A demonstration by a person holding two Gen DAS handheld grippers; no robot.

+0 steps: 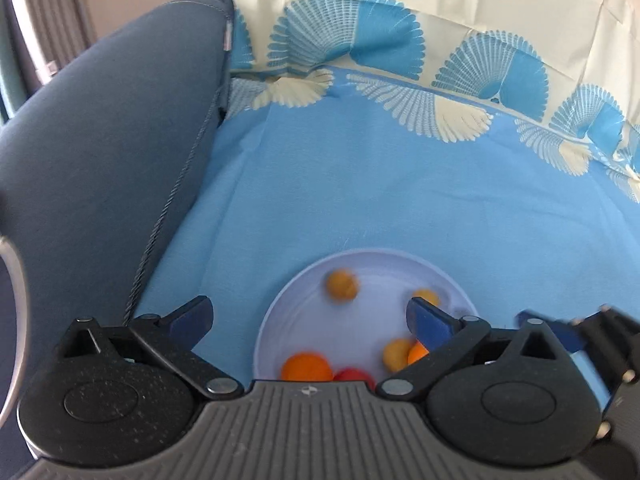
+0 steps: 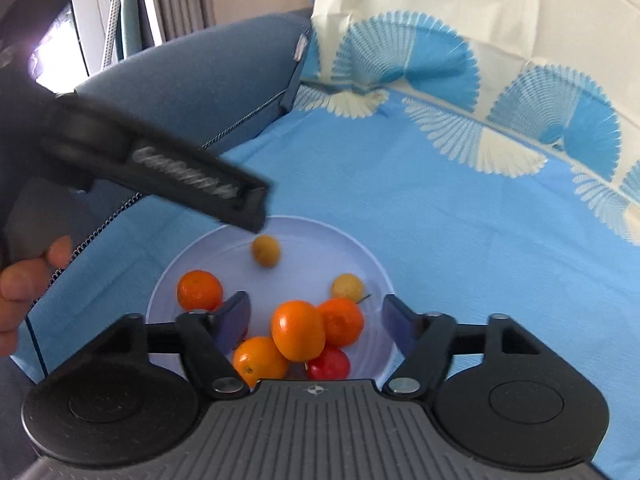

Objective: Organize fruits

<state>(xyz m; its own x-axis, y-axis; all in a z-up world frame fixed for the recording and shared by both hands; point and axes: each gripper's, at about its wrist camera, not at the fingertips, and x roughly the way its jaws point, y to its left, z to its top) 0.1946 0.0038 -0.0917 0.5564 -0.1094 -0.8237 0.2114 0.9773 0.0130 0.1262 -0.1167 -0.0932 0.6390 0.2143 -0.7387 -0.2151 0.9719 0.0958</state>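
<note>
- The right hand-held gripper (image 2: 316,322) hides part of the red fruit (image 2: 330,364); its jaws are wide, above the plate (image 2: 192,256).
- The left hand-held gripper (image 1: 308,320) is wide and empty, over the plate's near edge.

No readable text
Only a small crosshair mark on gripper body (image 2: 315,390), behind the fingers; no letters or numbers.

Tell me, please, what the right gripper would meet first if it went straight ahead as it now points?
Most likely the oval orange fruit centred between the open jaws of the right gripper, atop the pile in the pale plate. Depth is unclear, so this is a judgement.
</note>
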